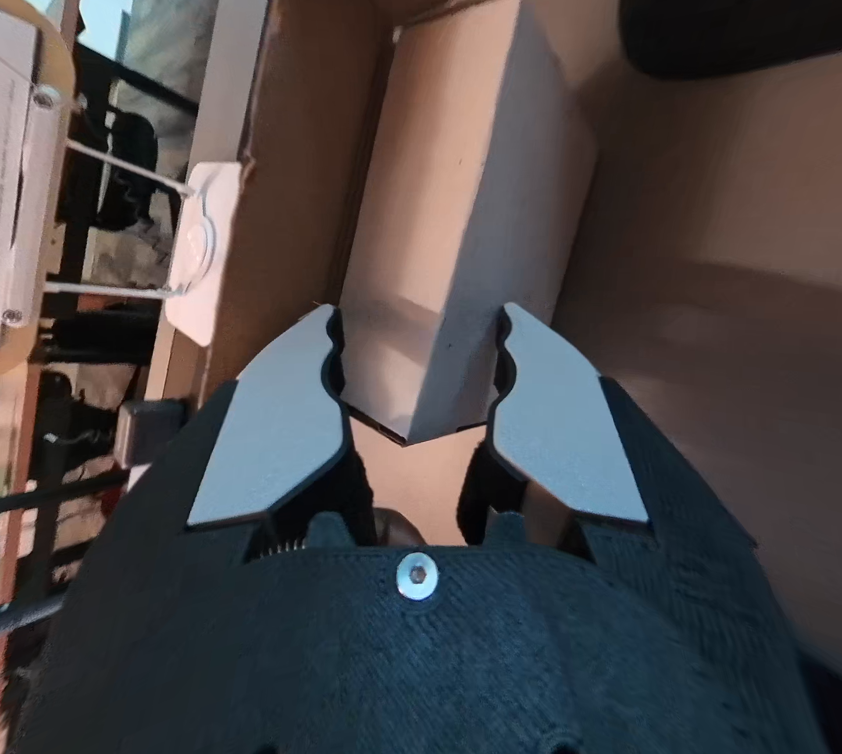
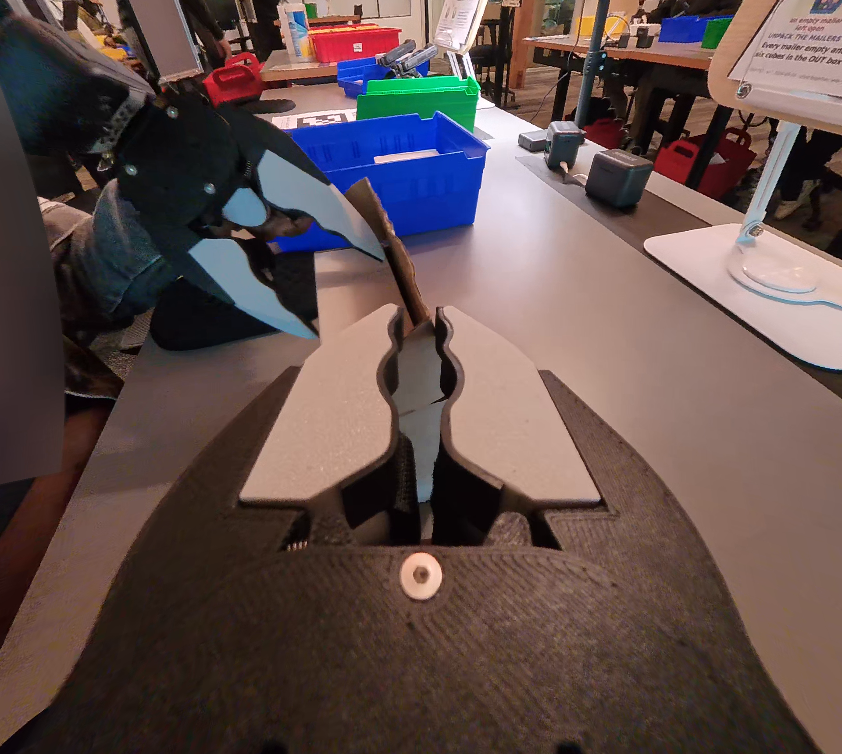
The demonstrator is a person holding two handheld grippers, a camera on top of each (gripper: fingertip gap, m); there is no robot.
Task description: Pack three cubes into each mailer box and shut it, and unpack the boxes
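Right gripper (image 2: 418,315): jaws narrow, clamped on a mailer box (image 2: 392,240) panel, seen edge-on and running forward from the tips. Left gripper (image 1: 419,317): jaws wide, straddling a folded flap (image 1: 455,203) without evident pressure. Risk, judged: thin cardboard could slip or buckle if the two pull unevenly. Beyond, a blue bin (image 2: 410,185) on the grey table (image 2: 592,344).

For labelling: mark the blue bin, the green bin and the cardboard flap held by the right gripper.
Blue bin (image 2: 410,194), right wrist view, on its front wall.
Green bin (image 2: 417,101), right wrist view, on its front wall.
Cardboard flap (image 2: 387,231), right wrist view, on its brown edge above the right gripper (image 2: 419,315).
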